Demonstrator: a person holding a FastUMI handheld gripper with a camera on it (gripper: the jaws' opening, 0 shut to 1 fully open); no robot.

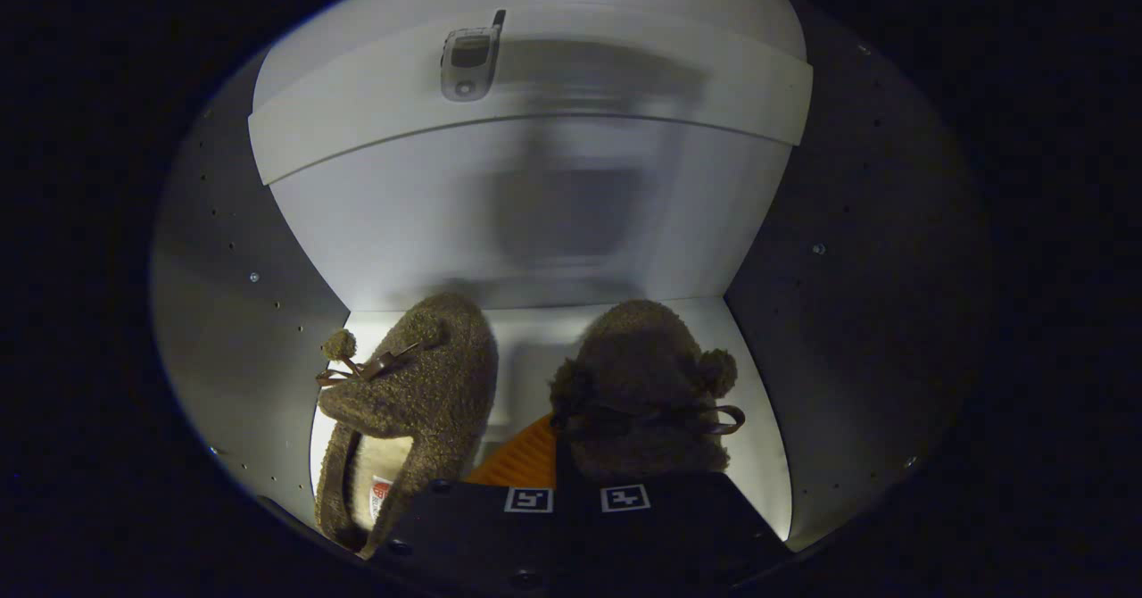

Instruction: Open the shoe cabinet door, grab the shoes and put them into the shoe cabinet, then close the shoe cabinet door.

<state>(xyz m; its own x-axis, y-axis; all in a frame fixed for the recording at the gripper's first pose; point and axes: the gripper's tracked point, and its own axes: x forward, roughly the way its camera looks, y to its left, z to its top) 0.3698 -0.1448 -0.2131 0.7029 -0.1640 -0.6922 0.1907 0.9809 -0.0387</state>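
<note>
Two fuzzy brown slippers sitting side by side on cabinet floor (535, 330): left slipper (419, 393) near left wall, right slipper (638, 393) directly ahead of gripper (553, 469). Gripper's fingers largely hidden; grip state unclear. Small phone-like device (470, 61) lying on shelf edge (535, 89) above.

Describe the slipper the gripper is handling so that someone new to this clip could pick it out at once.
Look inside the white cabinet, on its lit floor, where two fuzzy brown slippers lie side by side. The gripper is at the right slipper, one finger against its near end, the rest of the grip hidden. Unlike the left slipper, whose pale lining shows, this one shows fuzz alone, with a pompom on its right.
</note>
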